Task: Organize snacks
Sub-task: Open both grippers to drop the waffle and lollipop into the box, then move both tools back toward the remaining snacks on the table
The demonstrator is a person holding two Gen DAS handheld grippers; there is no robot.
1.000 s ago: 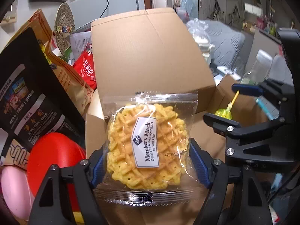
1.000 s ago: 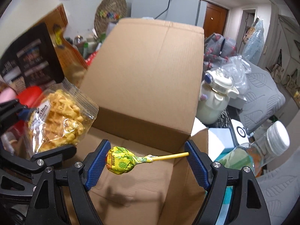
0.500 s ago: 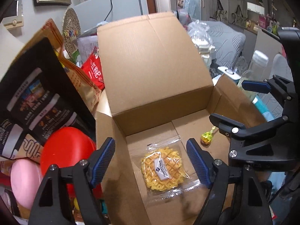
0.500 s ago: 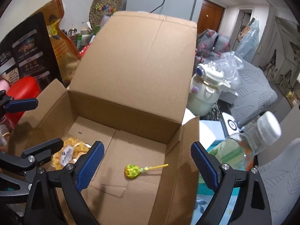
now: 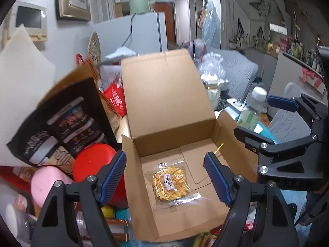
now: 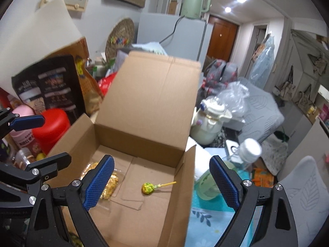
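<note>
Waffle packet [image 5: 172, 183]: lies flat on the floor of the cardboard box [image 5: 164, 107], label up, at about 7 o'clock from the box's middle in the left wrist view.
Lollipop [image 6: 148, 188]: also down on the box floor, yellow-green head, stick pointing off toward 2 o'clock; it sits well apart from the waffle packet, nearer the right wall.
Cardboard box: open, its tall lid flap standing up at 12 o'clock behind the two snacks.
Left gripper [image 5: 164, 180]: hovers above the box, jaws apart, nothing between the blue pads, waffle packet visible in the gap far below.
Right gripper [image 6: 161, 182]: above the box too, jaws spread wide and empty, lollipop lying free beneath.
Left of the box: red tub [image 5: 93, 162], pink lid [image 5: 46, 183], black snack bag [image 5: 59, 121] leaning at 9 to 10 o'clock.
Right of the box: clear bottle with white cap [image 6: 246, 154] at 3 o'clock, cream teapot [image 6: 211, 121] behind it.
</note>
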